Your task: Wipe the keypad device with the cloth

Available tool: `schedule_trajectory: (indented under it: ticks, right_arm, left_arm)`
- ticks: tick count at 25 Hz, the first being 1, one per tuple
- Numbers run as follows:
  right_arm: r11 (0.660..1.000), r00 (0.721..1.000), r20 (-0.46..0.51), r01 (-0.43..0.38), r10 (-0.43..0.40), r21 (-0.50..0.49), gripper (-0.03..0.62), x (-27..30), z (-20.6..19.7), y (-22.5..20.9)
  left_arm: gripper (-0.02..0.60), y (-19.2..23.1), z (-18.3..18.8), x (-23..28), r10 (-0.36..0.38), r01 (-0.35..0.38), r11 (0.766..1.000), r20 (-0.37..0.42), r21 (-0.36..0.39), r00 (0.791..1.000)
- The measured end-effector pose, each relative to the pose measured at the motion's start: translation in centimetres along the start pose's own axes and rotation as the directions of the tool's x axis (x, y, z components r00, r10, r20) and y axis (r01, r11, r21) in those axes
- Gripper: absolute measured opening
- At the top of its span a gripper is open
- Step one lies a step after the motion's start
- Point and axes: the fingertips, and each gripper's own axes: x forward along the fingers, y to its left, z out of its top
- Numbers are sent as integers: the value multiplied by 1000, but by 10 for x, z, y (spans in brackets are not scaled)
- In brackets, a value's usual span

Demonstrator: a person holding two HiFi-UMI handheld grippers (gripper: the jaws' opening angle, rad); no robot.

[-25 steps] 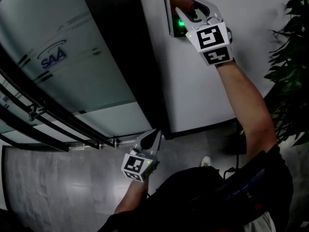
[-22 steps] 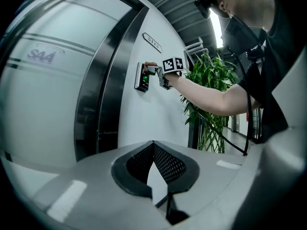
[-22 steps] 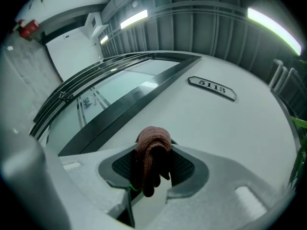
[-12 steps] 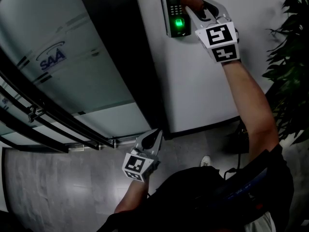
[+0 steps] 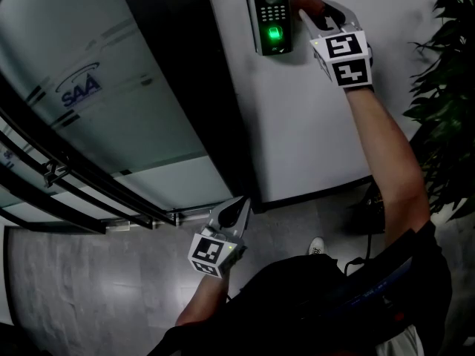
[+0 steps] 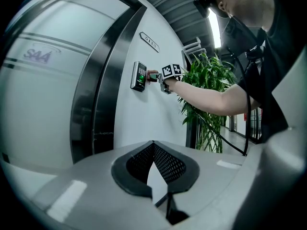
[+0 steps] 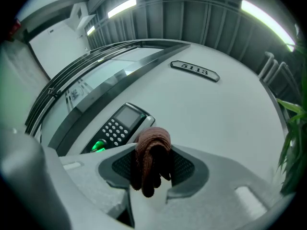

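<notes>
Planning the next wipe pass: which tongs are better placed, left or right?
Right. The right tongs grip the brown cloth right beside the keypad device. The left tongs hang low, far from it, shut and empty.

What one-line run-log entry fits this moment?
right gripper: shut on cloth, just right of keypad device | left gripper: shut, empty, held low

"SAA" is showing on the glass door [image 5: 82, 91], up and left of the left tongs [image 5: 240, 205]. "5113" is standing on a wall plaque [image 7: 195, 71] above the right tongs [image 7: 152, 150].
</notes>
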Motion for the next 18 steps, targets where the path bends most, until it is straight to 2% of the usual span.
schedule_trajectory:
  ticks: [6,10,12,15,18]
  right_arm:
    - [1000,998,66,-1,1,1,144,-18,17,14]
    - [998,991,122,-63,59,30,144,-36,27,54]
    - [994,985,137,-106,103,13,144,-40,29,83]
    - [989,980,129,-146,148,-28,144,-36,25,119]
    - [987,983,92,-159,161,-24,144,-24,13,130]
  left_arm:
    - [16,2,0,2,1,-1,1000,1,-3,1000]
    - [17,4,-2,2,2,-2,1000,-6,-4,1000]
    - [15,4,-3,2,1,-1,1000,-8,-4,1000]
    - [16,4,-3,0,1,-1,1000,-12,0,1000]
    - [16,6,-2,0,6,-6,1000,-10,-2,1000]
